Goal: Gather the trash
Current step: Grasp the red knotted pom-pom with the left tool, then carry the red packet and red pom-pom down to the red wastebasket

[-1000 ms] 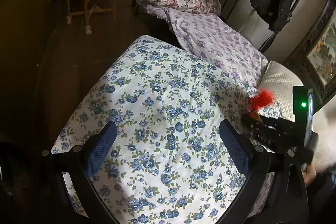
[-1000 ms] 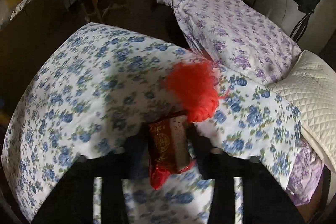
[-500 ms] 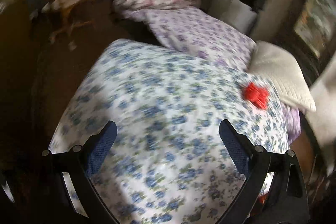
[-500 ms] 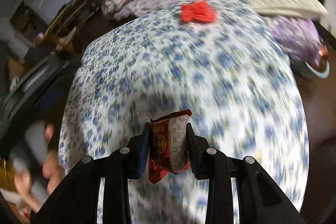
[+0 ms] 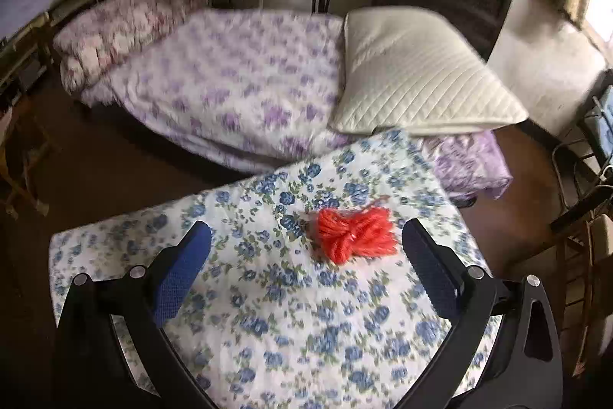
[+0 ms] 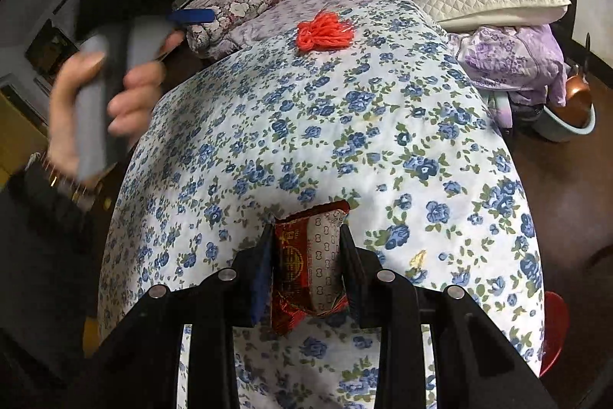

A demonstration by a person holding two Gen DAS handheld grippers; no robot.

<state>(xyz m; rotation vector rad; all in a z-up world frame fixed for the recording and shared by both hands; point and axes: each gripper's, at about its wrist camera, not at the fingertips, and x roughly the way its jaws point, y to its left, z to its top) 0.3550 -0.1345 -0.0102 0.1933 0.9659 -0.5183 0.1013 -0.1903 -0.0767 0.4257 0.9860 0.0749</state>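
A bundle of red yarn (image 5: 354,234) lies on the blue-flowered bedspread (image 5: 306,313), near its far edge. My left gripper (image 5: 306,252) is open and empty, its blue pads on either side of the yarn and a little short of it. The yarn also shows in the right wrist view (image 6: 325,31), far up the bedspread. My right gripper (image 6: 306,255) is shut on a red and white snack wrapper (image 6: 308,267), held above the near part of the bedspread (image 6: 345,140). The left gripper, held in a hand, shows at the upper left of that view.
A second bed with a purple-flowered cover (image 5: 237,79), a white quilted pillow (image 5: 413,75) and a folded quilt (image 5: 122,25) lies beyond. A blue basin (image 6: 567,125) stands on the dark floor at right. A small yellowish scrap (image 6: 417,257) lies on the bedspread.
My left gripper has swung right and closed in on the red yarn, which now sits between its open pads. My right gripper has pulled back from the yarn with the wrapper.
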